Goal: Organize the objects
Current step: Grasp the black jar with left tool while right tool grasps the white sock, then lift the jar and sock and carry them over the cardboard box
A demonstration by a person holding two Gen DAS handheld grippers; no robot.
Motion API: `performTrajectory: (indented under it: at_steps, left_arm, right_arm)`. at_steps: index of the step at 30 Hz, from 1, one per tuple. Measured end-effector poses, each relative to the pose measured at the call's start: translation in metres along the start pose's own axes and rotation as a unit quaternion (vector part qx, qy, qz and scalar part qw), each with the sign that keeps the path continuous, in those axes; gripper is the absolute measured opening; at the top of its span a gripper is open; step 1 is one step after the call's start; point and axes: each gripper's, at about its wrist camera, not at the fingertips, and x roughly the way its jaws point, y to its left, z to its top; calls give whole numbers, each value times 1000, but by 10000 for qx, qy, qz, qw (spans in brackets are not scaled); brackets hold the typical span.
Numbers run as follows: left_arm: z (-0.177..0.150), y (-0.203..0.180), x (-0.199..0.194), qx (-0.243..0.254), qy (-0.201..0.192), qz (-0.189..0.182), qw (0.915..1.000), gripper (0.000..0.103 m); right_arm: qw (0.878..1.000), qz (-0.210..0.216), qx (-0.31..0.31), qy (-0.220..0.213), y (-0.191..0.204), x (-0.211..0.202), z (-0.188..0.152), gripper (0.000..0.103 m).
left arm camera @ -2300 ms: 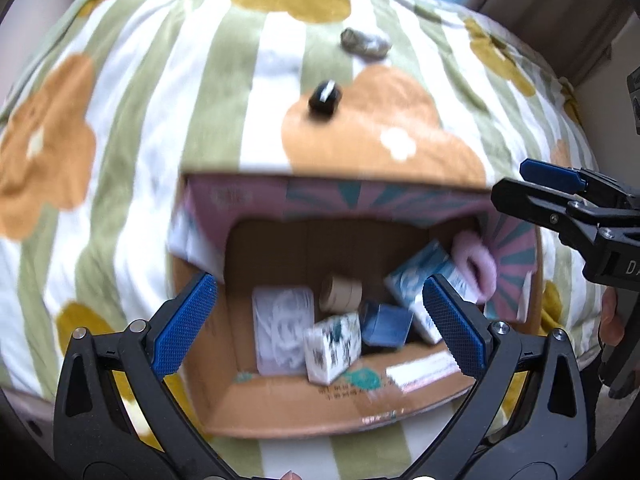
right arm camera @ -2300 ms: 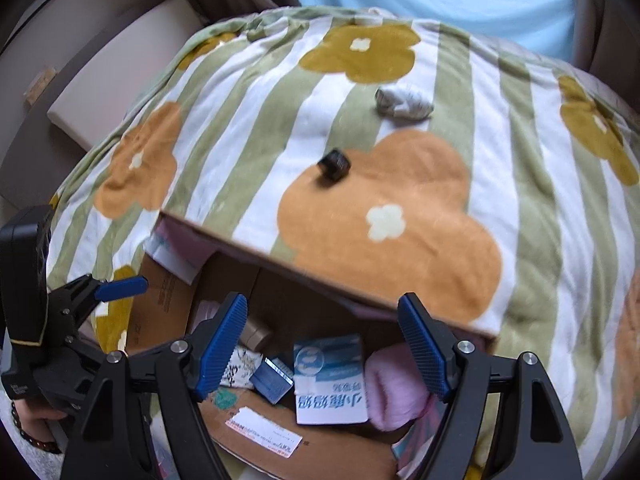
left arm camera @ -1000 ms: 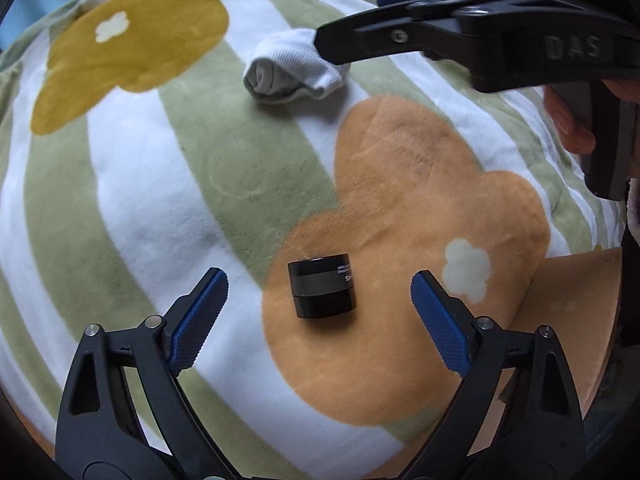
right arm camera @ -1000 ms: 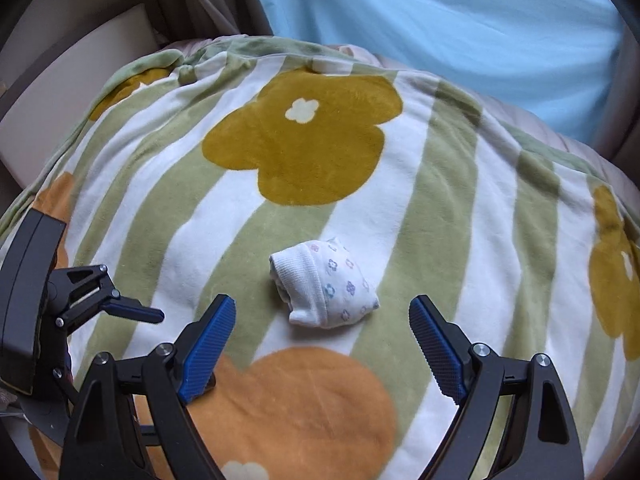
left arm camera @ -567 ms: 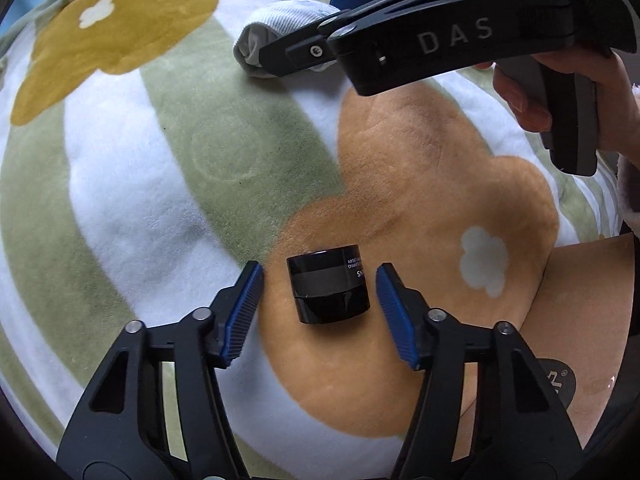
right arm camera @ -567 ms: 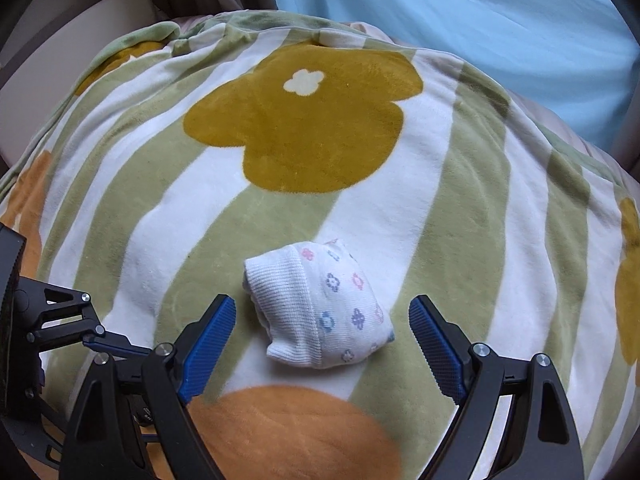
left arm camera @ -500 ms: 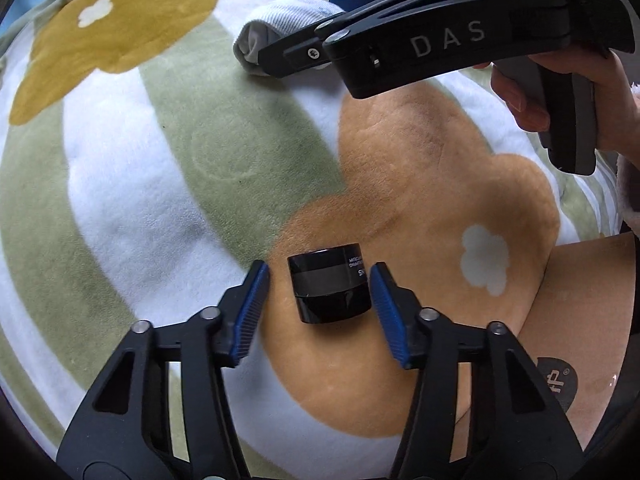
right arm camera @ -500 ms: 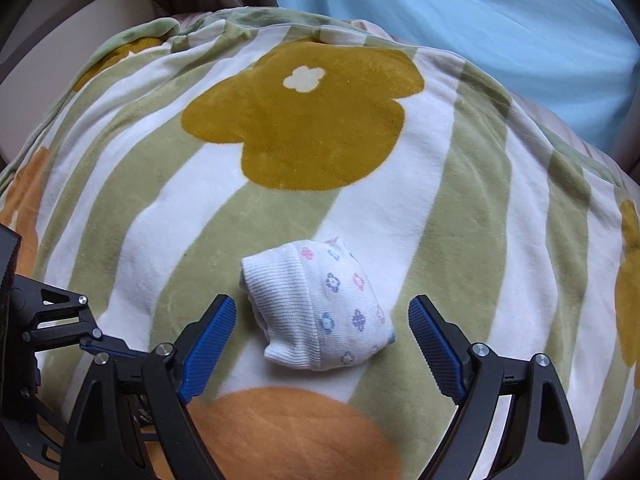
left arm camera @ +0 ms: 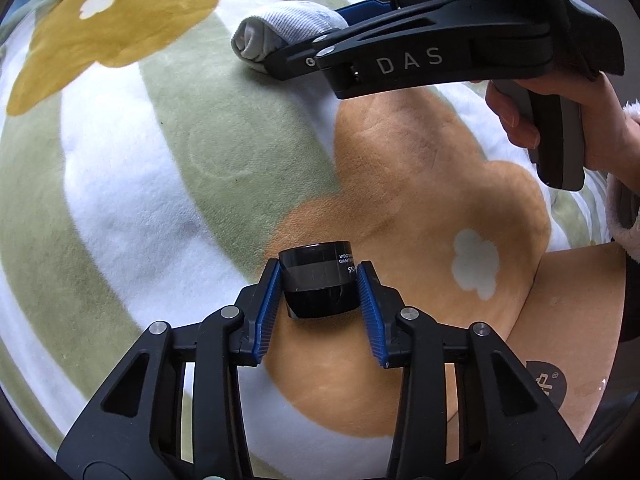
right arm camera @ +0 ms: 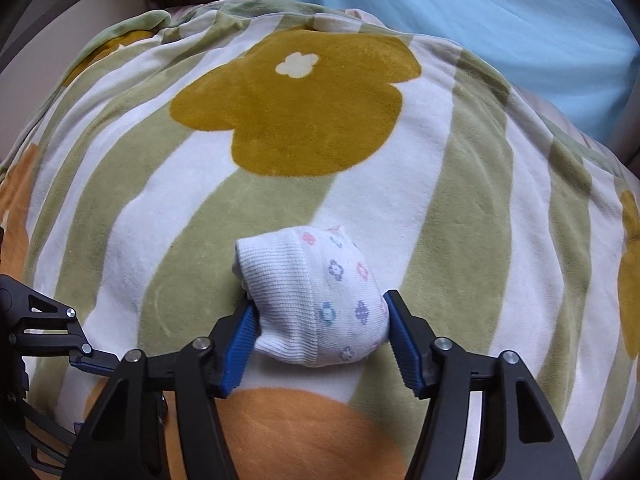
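A small black jar [left arm camera: 318, 280] lies on the striped flower blanket [left arm camera: 160, 168]. My left gripper [left arm camera: 318, 304] is shut on the jar, its blue pads touching both sides. A rolled white sock with small flower marks [right arm camera: 316, 300] lies further up the blanket; it also shows in the left wrist view [left arm camera: 280, 32]. My right gripper [right arm camera: 318, 336] is shut on the sock, pads pressing its two sides. In the left wrist view the right gripper [left arm camera: 420, 56] reaches in from the right, held by a hand.
A cardboard box flap [left arm camera: 580, 340] shows at the lower right of the left wrist view. A light blue sheet [right arm camera: 460, 12] lies beyond the blanket. The left gripper [right arm camera: 48, 340] shows at the lower left of the right wrist view.
Both grippers moved from over the box out onto the blanket. The left gripper closed on the black jar. The right gripper moved forward and closed on the sock.
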Motion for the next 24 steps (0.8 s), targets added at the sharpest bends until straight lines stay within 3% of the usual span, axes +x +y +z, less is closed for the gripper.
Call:
performTrajectory:
  at_steps: [19, 24]
  left_arm:
    - [-7, -5, -49, 63, -334, 8, 9994, 35]
    - [15, -4, -78, 64, -537, 45, 9985, 35]
  right_arm:
    - [9996, 36, 3, -278, 3, -44, 2, 50]
    - [9990, 91, -4, -448, 9, -76, 5, 50]
